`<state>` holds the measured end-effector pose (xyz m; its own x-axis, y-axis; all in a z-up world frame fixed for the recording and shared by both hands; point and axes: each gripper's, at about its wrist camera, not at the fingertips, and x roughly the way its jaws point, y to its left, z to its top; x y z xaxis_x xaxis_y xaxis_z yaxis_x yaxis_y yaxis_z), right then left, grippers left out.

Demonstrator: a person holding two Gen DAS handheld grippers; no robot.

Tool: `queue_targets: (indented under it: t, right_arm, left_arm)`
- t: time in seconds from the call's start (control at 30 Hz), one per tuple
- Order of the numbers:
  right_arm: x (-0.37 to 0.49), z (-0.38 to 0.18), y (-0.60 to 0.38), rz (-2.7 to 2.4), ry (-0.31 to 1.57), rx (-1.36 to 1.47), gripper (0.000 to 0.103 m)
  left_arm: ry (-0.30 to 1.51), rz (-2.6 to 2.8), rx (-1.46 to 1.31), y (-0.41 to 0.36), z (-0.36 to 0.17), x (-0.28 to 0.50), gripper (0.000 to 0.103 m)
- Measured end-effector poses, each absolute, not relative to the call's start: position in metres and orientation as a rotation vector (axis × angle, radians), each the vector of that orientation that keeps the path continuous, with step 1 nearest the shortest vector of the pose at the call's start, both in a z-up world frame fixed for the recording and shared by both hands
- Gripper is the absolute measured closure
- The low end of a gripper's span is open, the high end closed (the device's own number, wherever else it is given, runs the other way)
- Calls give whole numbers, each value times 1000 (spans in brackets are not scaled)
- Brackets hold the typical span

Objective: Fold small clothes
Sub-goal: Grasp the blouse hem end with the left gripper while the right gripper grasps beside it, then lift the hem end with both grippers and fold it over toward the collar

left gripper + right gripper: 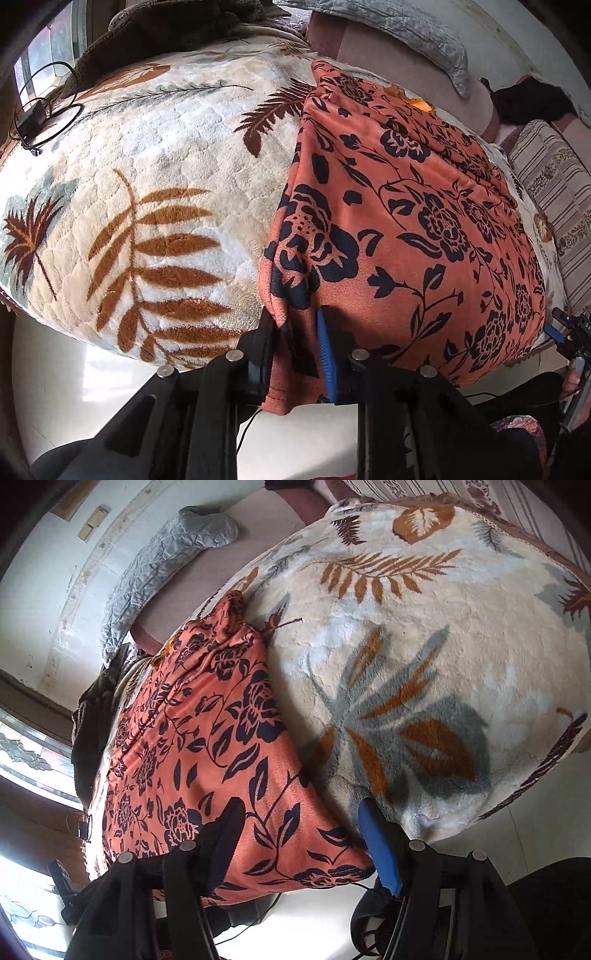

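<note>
An orange garment with a black flower print (406, 229) lies spread on a cream fleece blanket with leaf patterns (147, 177). My left gripper (295, 332) is shut on the garment's near left corner, with cloth bunched between the blue-padded fingers. In the right wrist view the same garment (192, 746) lies to the left on the blanket (424, 664). My right gripper (299, 834) is open, its jaws wide apart around the garment's near right corner. The right gripper also shows at the far right edge of the left wrist view (570, 332).
A grey quilted pillow (159, 565) lies at the head of the bed by the wall. A black cable and small device (33, 122) rest at the blanket's far left. Dark clothing (532, 99) lies at the far right. A striped cushion (554, 184) borders the bed.
</note>
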<state>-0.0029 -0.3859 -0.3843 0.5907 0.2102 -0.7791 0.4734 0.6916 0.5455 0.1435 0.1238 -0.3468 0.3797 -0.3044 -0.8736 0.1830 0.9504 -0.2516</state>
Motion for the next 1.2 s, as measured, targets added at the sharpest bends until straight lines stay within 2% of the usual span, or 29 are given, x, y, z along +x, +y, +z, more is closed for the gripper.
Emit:
queue_targets:
  t: [0.03, 0.1, 0.17, 0.2, 0.23, 0.27, 0.3, 0.33, 0.47, 0.53, 0.57, 0.6, 0.63, 0.67, 0.73, 0.77, 0.8, 0.87, 0.9, 0.93, 1.1, 1.13, 1.17, 1.2]
  right_arm:
    - [-1, -388, -385, -173, 959, 824, 36]
    - [3, -397, -381, -174, 983, 821, 37]
    - [4, -401, -373, -178, 976, 795, 37]
    - [5, -400, -367, -176, 982, 756, 41]
    - [7, -398, -362, -160, 997, 719, 58]
    - [9, -396, -358, -133, 1010, 694, 71]
    - [10, -395, -355, -97, 1018, 689, 86]
    - [10, -392, -353, -67, 1013, 687, 89]
    - [11, -385, -354, -70, 990, 671, 89]
    - [14, -389, -358, -113, 1012, 663, 85]
    - [15, -392, -359, -130, 1027, 666, 85]
    - [15, -395, -361, -133, 1037, 672, 82]
    - [15, -398, -361, -131, 1043, 672, 76]
    - [15, -399, -360, -126, 1042, 665, 74]
    - [14, -398, -356, -119, 1036, 630, 72]
    - [15, -398, -355, -116, 1038, 616, 72]
    - [16, -399, -354, -105, 1045, 609, 72]
    - [18, -400, -352, -68, 1067, 587, 74]
    - [18, -399, -350, -59, 1072, 570, 81]
    - [19, -398, -348, -44, 1076, 568, 94]
    - [16, -382, -347, 48, 1019, 632, 94]
    - [16, -382, -347, 48, 1030, 627, 90]
    - [17, -383, -348, 32, 1045, 624, 90]
    - [18, -386, -349, 5, 1068, 620, 89]
  left_arm:
    - [1144, -325, -136, 124, -347, 145, 71]
    - [1144, -363, -156, 120, -346, 146, 49]
    - [1133, -359, -101, 112, -345, 143, 48]
    - [1124, -354, -60, 107, -344, 142, 52]
    - [1107, -353, -28, 105, -344, 138, 61]
    - [1094, -361, -7, 104, -342, 137, 87]
    - [1086, -375, -2, 104, -340, 137, 94]
    - [1078, -388, -11, 105, -338, 138, 95]
    - [1060, -428, -38, 108, -329, 139, 95]
    - [1090, -425, -59, 111, -332, 143, 92]
    - [1112, -413, -64, 111, -336, 145, 75]
    - [1131, -405, -70, 113, -340, 146, 51]
    - [1138, -404, -76, 114, -344, 144, 43]
    - [1135, -411, -79, 114, -345, 143, 40]
    - [1118, -428, -42, 109, -344, 138, 41]
    - [1107, -450, -28, 106, -343, 136, 60]
    - [1102, -464, -11, 103, -343, 135, 88]
    - [1077, -479, 19, 98, -339, 132, 94]
    - [1064, -487, 29, 97, -337, 131, 95]
    - [1055, -495, 32, 96, -334, 130, 95]
    - [1033, -540, -6, 99, -322, 129, 95]
    - [1048, -520, 0, 100, -324, 130, 93]
    - [1066, -511, 9, 99, -327, 131, 85]
    - [1079, -508, 18, 98, -331, 132, 69]
